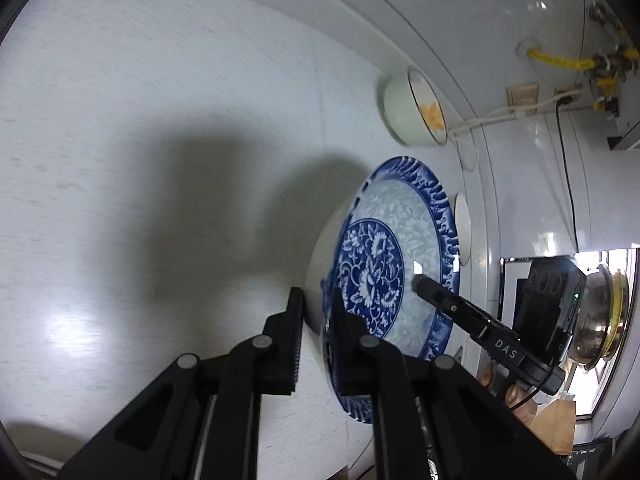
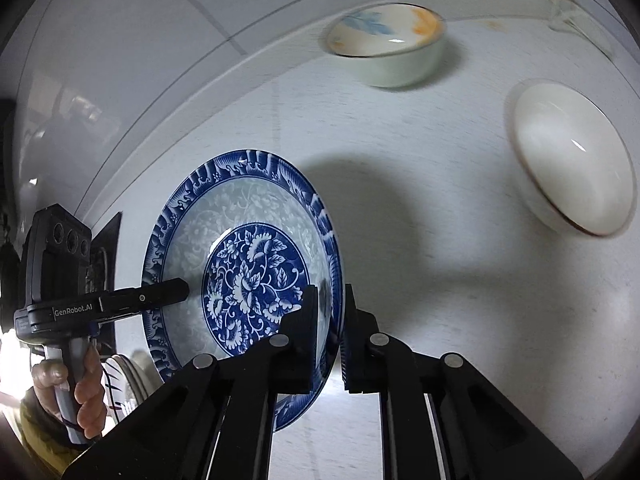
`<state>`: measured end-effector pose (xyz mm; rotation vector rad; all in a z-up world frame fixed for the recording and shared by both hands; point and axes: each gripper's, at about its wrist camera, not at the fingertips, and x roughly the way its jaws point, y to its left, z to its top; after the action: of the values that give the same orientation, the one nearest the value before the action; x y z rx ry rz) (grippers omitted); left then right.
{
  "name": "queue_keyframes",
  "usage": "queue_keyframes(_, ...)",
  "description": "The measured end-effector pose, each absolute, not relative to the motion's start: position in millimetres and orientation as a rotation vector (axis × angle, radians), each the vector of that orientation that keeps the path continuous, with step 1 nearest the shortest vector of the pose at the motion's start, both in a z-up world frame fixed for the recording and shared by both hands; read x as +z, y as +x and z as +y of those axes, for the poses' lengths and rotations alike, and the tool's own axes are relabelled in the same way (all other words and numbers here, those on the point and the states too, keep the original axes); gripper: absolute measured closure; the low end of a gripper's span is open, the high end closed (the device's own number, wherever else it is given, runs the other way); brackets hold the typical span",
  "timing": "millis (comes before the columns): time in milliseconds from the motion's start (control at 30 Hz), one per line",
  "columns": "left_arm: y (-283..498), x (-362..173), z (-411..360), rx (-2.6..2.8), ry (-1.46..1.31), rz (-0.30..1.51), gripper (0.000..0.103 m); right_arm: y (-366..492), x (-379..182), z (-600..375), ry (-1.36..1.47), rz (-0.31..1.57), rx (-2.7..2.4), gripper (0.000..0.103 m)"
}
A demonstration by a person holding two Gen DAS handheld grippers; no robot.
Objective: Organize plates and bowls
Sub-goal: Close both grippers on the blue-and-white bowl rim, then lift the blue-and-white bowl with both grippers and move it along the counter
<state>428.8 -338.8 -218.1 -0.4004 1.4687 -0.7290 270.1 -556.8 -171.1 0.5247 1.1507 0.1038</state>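
Observation:
A blue and white floral plate [image 1: 400,248] is held off the white counter by both grippers. My left gripper [image 1: 318,312] is shut on its rim, one finger under the plate and one on its face. My right gripper [image 2: 332,312] is shut on the opposite rim of the plate [image 2: 248,248]. The right gripper shows in the left wrist view [image 1: 436,296] and the left gripper in the right wrist view [image 2: 160,294], each at the far rim. A pale bowl with orange and blue flowers [image 2: 384,46] and a plain white bowl [image 2: 576,160] sit on the counter beyond.
The flowered bowl [image 1: 416,108] and the white bowl's edge [image 1: 462,228] stand near the tiled wall. White cables [image 1: 492,116] run along the wall. A metal pot [image 1: 600,312] sits at the right. More dishes [image 2: 128,376] lie below the left hand.

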Motion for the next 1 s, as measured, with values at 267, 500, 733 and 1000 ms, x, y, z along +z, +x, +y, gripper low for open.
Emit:
queue_keyframes(267, 450, -230, -258, -0.588, -0.428, 1.467, 0.094, 310, -183, -477, 0.468, 1.177, 0.177, 0.093)
queue_keyframes(500, 458, -256, -243, -0.559, -0.462, 1.491, 0.094, 326, -200, -463, 0.468, 1.207, 0.160, 0.093)
queue_keyframes(733, 459, -253, -235, -0.571, -0.439, 1.477, 0.094, 336, -210, -455, 0.496, 1.224, 0.178, 0.094)
queue_keyframes(1000, 454, -236, -208, -0.543, -0.400, 1.404, 0.085, 321, -191, -478, 0.521, 1.154, 0.179, 0.093)
